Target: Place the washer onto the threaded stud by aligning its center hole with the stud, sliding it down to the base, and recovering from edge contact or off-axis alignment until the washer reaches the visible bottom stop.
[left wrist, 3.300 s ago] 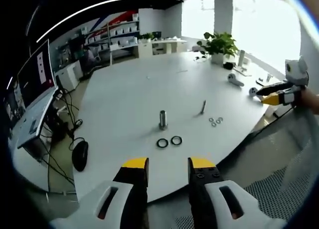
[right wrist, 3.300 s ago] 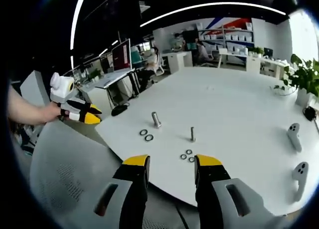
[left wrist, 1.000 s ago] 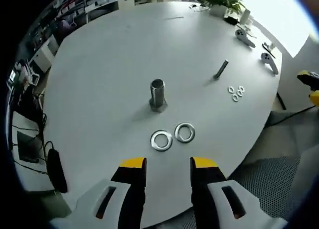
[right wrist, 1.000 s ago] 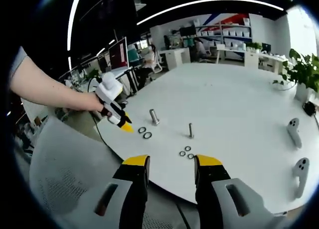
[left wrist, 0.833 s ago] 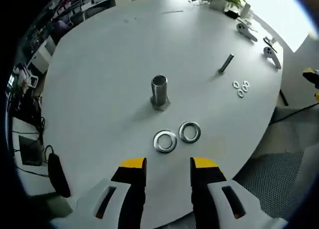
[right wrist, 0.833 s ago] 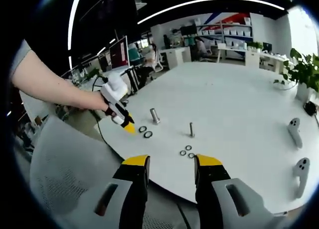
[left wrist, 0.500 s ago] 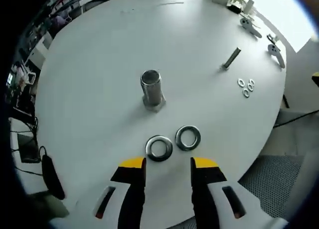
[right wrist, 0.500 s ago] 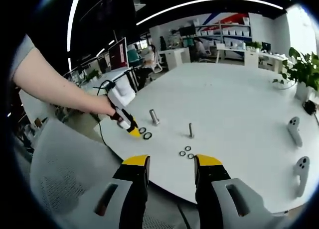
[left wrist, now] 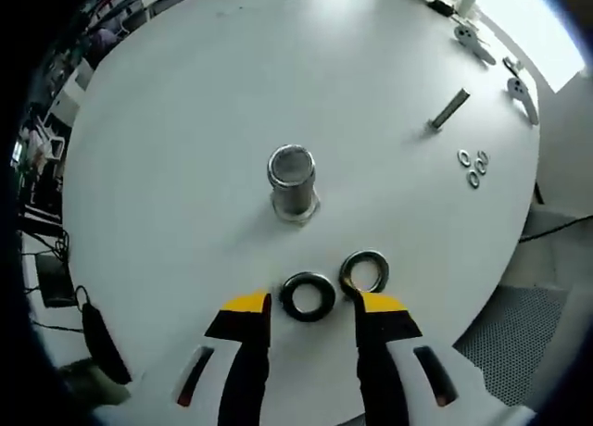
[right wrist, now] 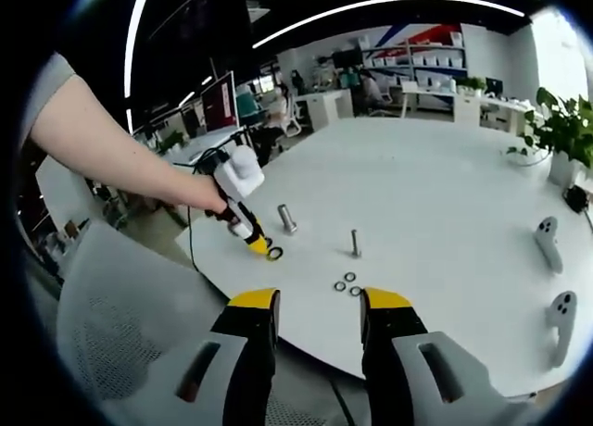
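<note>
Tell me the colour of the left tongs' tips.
Yellow, on black fingers, clearest in the left gripper view where the tongs stand open over a washer.

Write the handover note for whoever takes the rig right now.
Left gripper: open, jaws either side of the nearer large washer on the white table; not gripped.
Right gripper: open, empty, held back off the table edge.
Second large washer lies beside the first. Threaded stud stands upright and bare just beyond them.
Done: approach only.
Left: grip a washer, align its hole, slide it down to the base.
</note>
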`<action>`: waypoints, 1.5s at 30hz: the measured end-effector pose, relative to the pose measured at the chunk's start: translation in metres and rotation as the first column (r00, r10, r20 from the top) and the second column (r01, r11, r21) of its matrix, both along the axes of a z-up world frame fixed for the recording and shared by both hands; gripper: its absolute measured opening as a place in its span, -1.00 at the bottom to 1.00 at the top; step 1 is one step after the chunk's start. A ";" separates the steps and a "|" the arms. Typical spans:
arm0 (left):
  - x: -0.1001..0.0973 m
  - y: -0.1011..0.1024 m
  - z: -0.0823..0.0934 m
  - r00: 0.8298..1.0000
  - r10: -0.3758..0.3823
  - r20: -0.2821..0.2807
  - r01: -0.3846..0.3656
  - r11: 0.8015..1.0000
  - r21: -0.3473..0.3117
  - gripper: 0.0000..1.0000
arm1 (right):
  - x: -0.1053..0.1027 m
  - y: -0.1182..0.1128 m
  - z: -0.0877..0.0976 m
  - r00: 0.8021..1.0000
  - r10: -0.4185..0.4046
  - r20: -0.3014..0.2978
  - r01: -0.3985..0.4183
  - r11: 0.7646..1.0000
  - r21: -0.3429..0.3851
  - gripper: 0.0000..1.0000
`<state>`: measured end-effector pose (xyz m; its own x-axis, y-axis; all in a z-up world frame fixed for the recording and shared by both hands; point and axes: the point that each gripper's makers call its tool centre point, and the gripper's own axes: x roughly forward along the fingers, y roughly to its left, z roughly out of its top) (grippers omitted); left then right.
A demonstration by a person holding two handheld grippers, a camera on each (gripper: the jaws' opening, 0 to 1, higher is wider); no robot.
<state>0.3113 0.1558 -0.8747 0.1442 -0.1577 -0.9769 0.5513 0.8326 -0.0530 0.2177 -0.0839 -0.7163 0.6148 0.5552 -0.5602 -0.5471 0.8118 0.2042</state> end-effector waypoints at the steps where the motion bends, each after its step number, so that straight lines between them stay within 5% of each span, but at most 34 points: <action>1: 0.000 0.001 0.000 1.000 -0.025 0.001 0.025 1.000 0.013 -0.34 | 0.000 0.000 0.000 1.000 0.001 -0.001 -0.001 1.000 -0.001 -0.27; 6: 0.000 0.005 -0.002 0.992 -0.125 0.003 0.125 0.990 0.073 -0.42 | 0.000 0.000 -0.001 1.000 -0.001 -0.004 0.001 1.000 -0.001 -0.27; 16: 0.000 0.004 -0.002 0.995 -0.099 -0.009 0.099 0.992 0.072 -0.42 | 0.000 -0.002 -0.001 1.000 -0.014 -0.005 0.014 1.000 0.000 -0.28; 18: 0.000 0.001 -0.002 0.988 -0.154 -0.009 0.154 0.985 0.075 -0.50 | 0.000 -0.003 -0.001 1.000 -0.017 -0.005 0.017 1.000 -0.001 -0.28; 25: -0.003 0.001 0.000 0.991 -0.136 0.008 0.135 0.988 0.071 -0.58 | 0.001 -0.004 0.000 1.000 -0.024 -0.003 0.024 1.000 -0.001 -0.28; 32: -0.019 0.002 -0.001 0.984 -0.175 -0.032 0.177 0.980 0.094 -0.58 | 0.001 -0.004 0.000 1.000 -0.029 0.001 0.029 1.000 0.000 -0.28; 40: -0.012 0.003 -0.002 0.997 -0.063 -0.052 0.068 0.994 0.090 -0.50 | 0.001 -0.003 0.000 1.000 -0.022 0.000 0.022 1.000 -0.002 -0.28; 45: -0.015 0.002 -0.002 0.997 -0.059 -0.056 0.064 0.993 0.103 -0.50 | 0.001 -0.003 0.000 1.000 -0.020 0.001 0.020 1.000 -0.002 -0.28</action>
